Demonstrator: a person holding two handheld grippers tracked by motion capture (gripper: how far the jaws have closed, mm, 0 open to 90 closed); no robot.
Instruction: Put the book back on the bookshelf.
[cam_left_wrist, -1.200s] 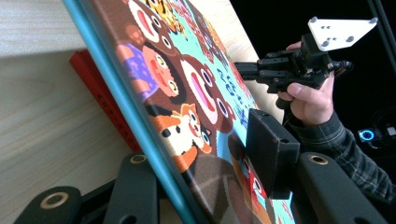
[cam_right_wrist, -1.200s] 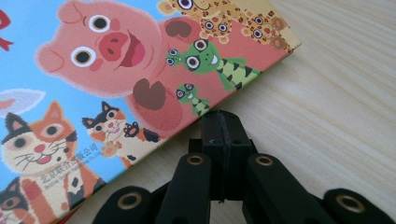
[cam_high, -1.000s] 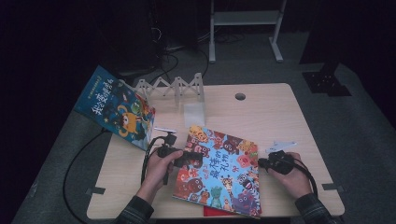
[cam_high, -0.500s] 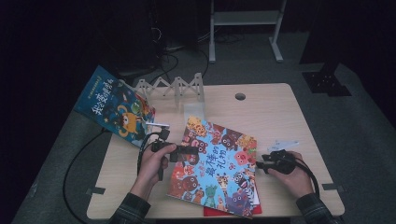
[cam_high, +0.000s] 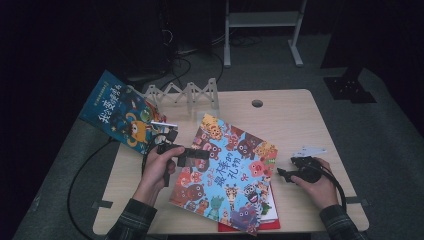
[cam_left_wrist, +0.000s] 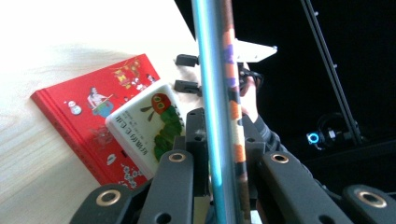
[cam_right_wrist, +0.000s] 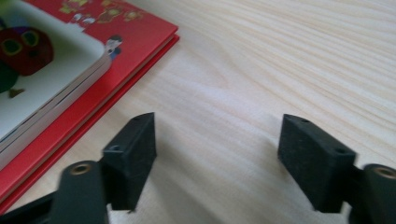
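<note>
A colourful animal picture book (cam_high: 230, 170) is held up at a tilt over the table, with my left gripper (cam_high: 192, 156) shut on its left edge. In the left gripper view the book's edge (cam_left_wrist: 215, 70) runs upright between the jaws of my left gripper (cam_left_wrist: 222, 133). Under the book lie a red book (cam_high: 250, 226) (cam_left_wrist: 79, 121) and, on top of it, a white caterpillar book (cam_high: 270, 206) (cam_left_wrist: 144, 126). My right gripper (cam_high: 283, 175) (cam_right_wrist: 217, 144) rests open on the bare wood right of the stack, beside the red book (cam_right_wrist: 140, 32) and the white book (cam_right_wrist: 42, 70).
A blue picture book (cam_high: 120, 112) leans over the table's (cam_high: 295, 125) back left corner. A white zigzag book rack (cam_high: 185, 93) stands at the back edge. A round cable hole (cam_high: 257, 103) lies behind the books. The right gripper (cam_left_wrist: 187, 72) appears farther off in the left gripper view.
My left gripper has carried the animal book left and lifted it off the stack, uncovering the white and red books. The right hand has shifted slightly right.
</note>
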